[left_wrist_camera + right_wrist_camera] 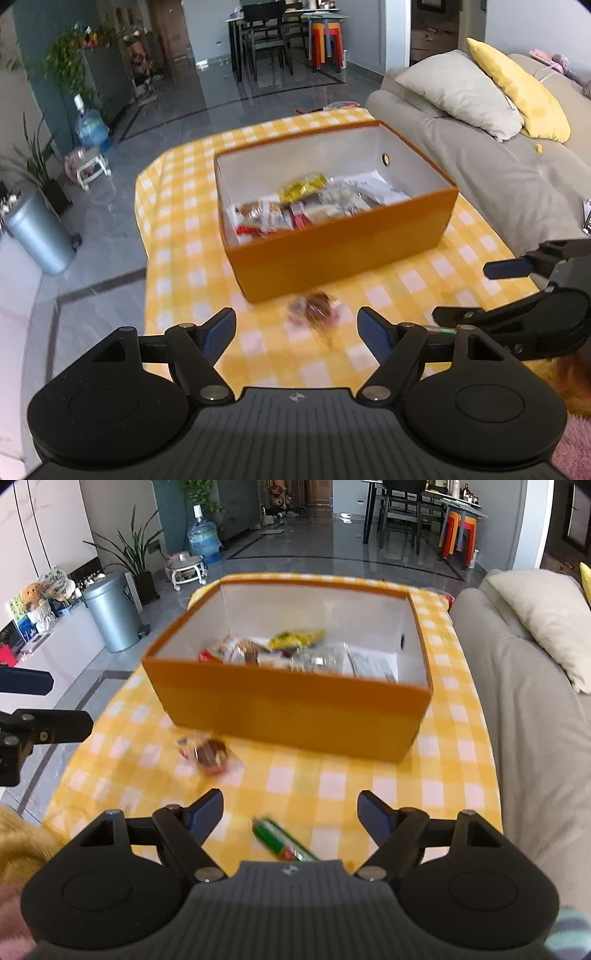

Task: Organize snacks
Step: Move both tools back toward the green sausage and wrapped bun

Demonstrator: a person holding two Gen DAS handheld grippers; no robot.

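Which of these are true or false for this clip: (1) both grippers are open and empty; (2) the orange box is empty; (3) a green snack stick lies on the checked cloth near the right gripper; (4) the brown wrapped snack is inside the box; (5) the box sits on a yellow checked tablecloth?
1. True: the left gripper and the right gripper both stand open with nothing between the pads.
2. False: the orange box already holds several snack packets.
3. True: the green snack stick lies on the cloth just ahead of the right gripper.
4. False: the brown wrapped snack lies on the cloth, outside the box's near wall.
5. True: the box sits on the yellow checked tablecloth.
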